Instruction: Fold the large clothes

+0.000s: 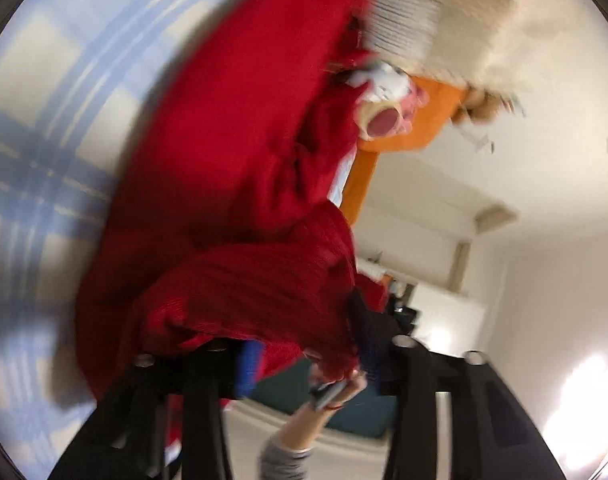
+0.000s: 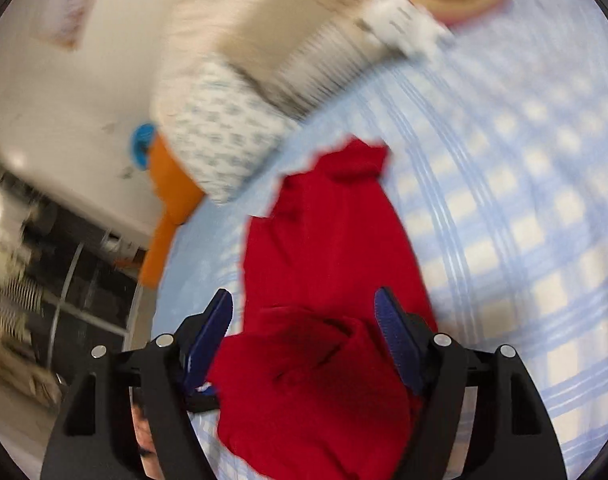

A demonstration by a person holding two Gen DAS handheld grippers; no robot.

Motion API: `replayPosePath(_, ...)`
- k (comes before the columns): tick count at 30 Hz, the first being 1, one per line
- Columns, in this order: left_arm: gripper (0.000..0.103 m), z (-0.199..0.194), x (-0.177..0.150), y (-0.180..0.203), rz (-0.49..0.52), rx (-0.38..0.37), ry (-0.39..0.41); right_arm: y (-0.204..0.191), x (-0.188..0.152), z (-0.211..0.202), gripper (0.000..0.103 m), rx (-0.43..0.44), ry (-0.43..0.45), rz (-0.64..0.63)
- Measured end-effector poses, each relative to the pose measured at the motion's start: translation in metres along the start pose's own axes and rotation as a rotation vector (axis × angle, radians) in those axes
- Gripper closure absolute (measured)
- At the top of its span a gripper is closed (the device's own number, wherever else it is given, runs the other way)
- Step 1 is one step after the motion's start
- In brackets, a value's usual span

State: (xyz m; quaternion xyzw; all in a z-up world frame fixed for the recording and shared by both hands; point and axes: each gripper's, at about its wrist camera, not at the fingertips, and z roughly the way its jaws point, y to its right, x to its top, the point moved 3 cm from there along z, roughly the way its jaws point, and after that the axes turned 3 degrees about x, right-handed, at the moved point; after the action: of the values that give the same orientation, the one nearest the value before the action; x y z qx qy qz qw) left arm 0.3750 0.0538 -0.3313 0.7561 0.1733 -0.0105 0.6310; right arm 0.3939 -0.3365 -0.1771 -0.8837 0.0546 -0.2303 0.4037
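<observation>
Right gripper [image 2: 304,316]: black arms nearest the lens, blue pads spread wide at 10 and 2 o'clock of the lower frame.
Red garment [image 2: 324,264]: bunched fold sat between the right pads, filling the gap; left pad looked just clear of the cloth, right pad edge at or touching it, blur made contact unclear. No pinch seen.
Garment spread: from the right gripper it ran toward 12 o'clock, flat on the blue checked bedsheet [image 2: 504,200].
Left gripper [image 1: 304,356]: black arms at 6 o'clock, one blue pad [image 1: 249,364] showing at left, the other dark and blurred at right; jaws apart, not pinched.
Garment in left view: red cloth [image 1: 240,184] draped over and ahead of the left gripper, hanging from 1 to 7 o'clock; a hem fell into the gap between the fingers, contact could not be told.
Hand [image 1: 336,396]: below the hem at 6 o'clock, grey sleeve [image 1: 284,460] under it.
Pillow [image 2: 224,132]: patterned, at 11 o'clock beyond the garment, apart from it.
Orange headboard [image 1: 408,120]: at 1 o'clock behind the cloth.
</observation>
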Motion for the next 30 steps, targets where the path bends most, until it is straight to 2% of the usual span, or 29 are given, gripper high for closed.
replayPosePath(1, 0.031, -0.008, -0.007, 0.018, 0.072, 0.018, 0.025, -0.013, -0.003, -0.01, 0.03, -0.007, 0.002, -0.082)
replayPosePath(2, 0.018, -0.02, -0.013, 0.04, 0.168, 0.068, 0.076, -0.026, -0.009, -0.017, 0.03, -0.031, -0.003, -0.165)
replayPosePath(4, 0.017, -0.044, -0.029, 0.08, 0.32, 0.166, 0.183, -0.055, -0.035, -0.022, 0.03, -0.089, -0.031, -0.362)
replayPosePath(6, 0.017, -0.046, -0.043, 0.107, 0.426, 0.232, 0.203, -0.073, -0.068, -0.014, 0.033, -0.147, -0.075, -0.525)
replayPosePath(7, 0.017, -0.041, -0.051, 0.116, 0.465, 0.261, 0.191, -0.08, -0.087, -0.006, 0.042, -0.171, -0.104, -0.6)
replayPosePath(8, 0.017, -0.03, -0.067, 0.125, 0.55, 0.32, 0.167, -0.086, -0.103, 0.004, 0.056, -0.194, -0.131, -0.665)
replayPosePath(9, 0.018, -0.018, -0.077, 0.129, 0.618, 0.373, 0.151, -0.086, -0.115, 0.012, 0.064, -0.22, -0.149, -0.705)
replayPosePath(10, 0.02, 0.003, -0.075, 0.14, 0.67, 0.421, 0.143, -0.085, -0.122, 0.023, 0.082, -0.254, -0.165, -0.726)
replayPosePath(11, 0.024, 0.022, -0.086, 0.139, 0.742, 0.505, 0.139, -0.081, -0.127, 0.034, 0.092, -0.295, -0.185, -0.721)
replayPosePath(12, 0.03, 0.039, -0.09, 0.135, 0.786, 0.571, 0.136, -0.073, -0.127, 0.048, 0.091, -0.357, -0.2, -0.684)
replayPosePath(15, 0.04, 0.068, -0.089, 0.101, 0.815, 0.693, 0.109, -0.054, -0.115, 0.074, 0.091, -0.402, -0.177, -0.577)
replayPosePath(16, 0.04, 0.078, -0.077, 0.09, 0.813, 0.748, 0.115, -0.049, -0.112, 0.083, 0.09, -0.417, -0.175, -0.564)
replayPosePath(17, 0.047, 0.086, -0.062, 0.077, 0.805, 0.819, 0.134, -0.043, -0.11, 0.093, 0.091, -0.435, -0.187, -0.548)
replayPosePath(18, 0.054, 0.088, -0.05, 0.065, 0.777, 0.855, 0.148, -0.032, -0.108, 0.106, 0.091, -0.452, -0.217, -0.517)
replayPosePath(19, 0.055, 0.086, -0.042, 0.058, 0.744, 0.855, 0.151, -0.025, -0.109, 0.114, 0.09, -0.456, -0.235, -0.498)
replayPosePath(20, 0.055, 0.087, -0.034, 0.051, 0.709, 0.823, 0.157, -0.014, -0.109, 0.122, 0.09, -0.446, -0.235, -0.472)
replayPosePath(21, 0.055, 0.089, -0.032, 0.05, 0.719, 0.821, 0.165, -0.01, -0.107, 0.123, 0.09, -0.433, -0.225, -0.462)
replayPosePath(25, 0.055, 0.096, -0.044, 0.055, 0.81, 0.894, 0.183, -0.006, -0.112, 0.115, 0.089, -0.375, -0.178, -0.49)
replayPosePath(28, 0.054, 0.093, -0.05, 0.064, 0.798, 0.906, 0.181, -0.009, -0.111, 0.102, 0.088, -0.327, -0.16, -0.465)
replayPosePath(29, 0.049, 0.087, -0.056, 0.072, 0.792, 0.883, 0.172, -0.011, -0.107, 0.09, 0.077, -0.293, -0.159, -0.424)
replayPosePath(30, 0.036, 0.077, -0.065, 0.08, 0.79, 0.871, 0.179, -0.012, -0.104, 0.077, 0.061, -0.275, -0.154, -0.378)
